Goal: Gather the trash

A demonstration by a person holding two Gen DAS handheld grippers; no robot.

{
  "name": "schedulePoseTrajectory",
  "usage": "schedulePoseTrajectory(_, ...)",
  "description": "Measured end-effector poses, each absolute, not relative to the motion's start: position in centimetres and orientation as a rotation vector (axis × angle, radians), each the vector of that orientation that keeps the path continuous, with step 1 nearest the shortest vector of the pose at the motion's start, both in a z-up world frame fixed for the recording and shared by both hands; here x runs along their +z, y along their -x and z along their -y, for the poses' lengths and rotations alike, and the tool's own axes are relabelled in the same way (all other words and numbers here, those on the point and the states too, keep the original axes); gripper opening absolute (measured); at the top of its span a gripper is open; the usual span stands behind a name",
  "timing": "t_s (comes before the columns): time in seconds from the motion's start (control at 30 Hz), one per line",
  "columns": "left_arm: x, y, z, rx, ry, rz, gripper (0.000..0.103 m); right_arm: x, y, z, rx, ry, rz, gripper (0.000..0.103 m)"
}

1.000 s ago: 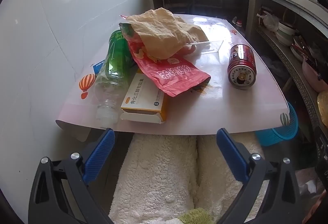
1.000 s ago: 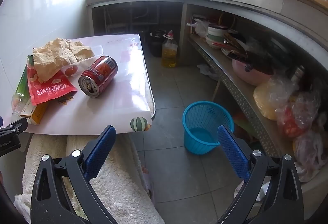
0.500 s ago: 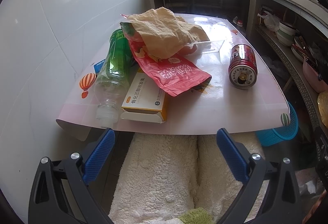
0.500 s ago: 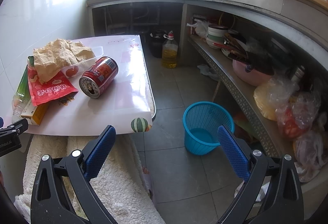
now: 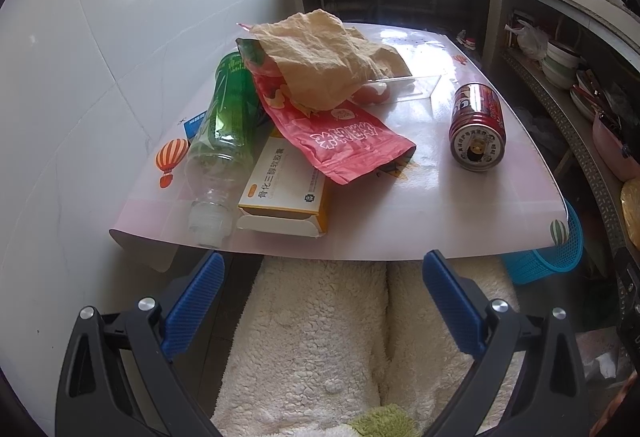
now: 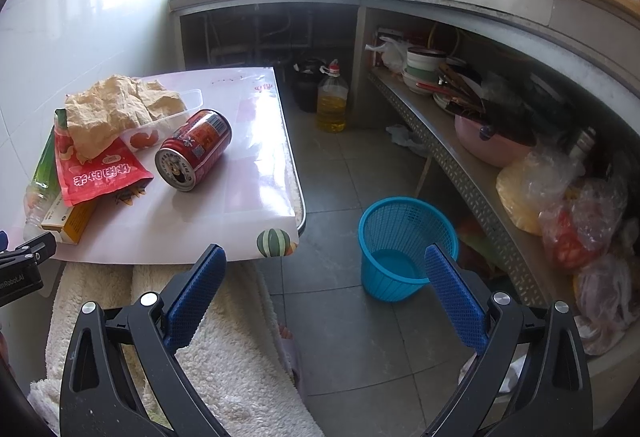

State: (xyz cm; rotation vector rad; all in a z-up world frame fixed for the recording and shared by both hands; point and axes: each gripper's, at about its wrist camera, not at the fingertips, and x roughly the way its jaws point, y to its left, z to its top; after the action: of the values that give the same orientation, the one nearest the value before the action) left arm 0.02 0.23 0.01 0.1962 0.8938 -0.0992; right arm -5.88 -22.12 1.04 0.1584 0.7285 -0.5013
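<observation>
My left gripper (image 5: pixel 320 277) hangs wide open with nothing between its blue pads (image 5: pixel 196 301), just short of the near edge of the counter (image 5: pixel 400 221) and above my fleecy white trousers (image 5: pixel 312 337); my right gripper (image 6: pixel 324 277) is spread just as wide and empty, out over the tiled floor (image 6: pixel 360 337) off the counter's near corner.

I place the rest by the red can (image 5: pixel 477 127), which lies on its side on the counter, its end facing me, apart from the other trash; to its left lies a red snack bag (image 5: pixel 340 141), and on the far end of that bag sits a crumpled brown paper (image 5: pixel 320 61); a clear plastic tray (image 5: pixel 404 89) lies just beyond the can, touching the paper; left of the can and partly under the snack bag is a yellow and white box (image 5: pixel 280 189); farther left still, beside the box, a green plastic bottle (image 5: pixel 224 133) lies with its open neck toward me, near the white tiled wall (image 5: pixel 100 77).

In the right wrist view the blue basket (image 6: pixel 404 245) stands on the floor to the right of the can, below counter level and well apart from it; beyond the can a bottle of yellow oil (image 6: pixel 332 101) stands on the floor by the shelf (image 6: pixel 460 173) of bowls and bags.
</observation>
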Motion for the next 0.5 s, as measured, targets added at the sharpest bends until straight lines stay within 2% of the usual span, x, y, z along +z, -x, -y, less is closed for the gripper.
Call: schedulePoseTrajectory(0.5, -0.06, 0.02, -0.29, -0.096, -0.199, -0.892, 0.097, 1.03, 5.91, 22.18, -0.500, -0.161, -0.728, 0.095)
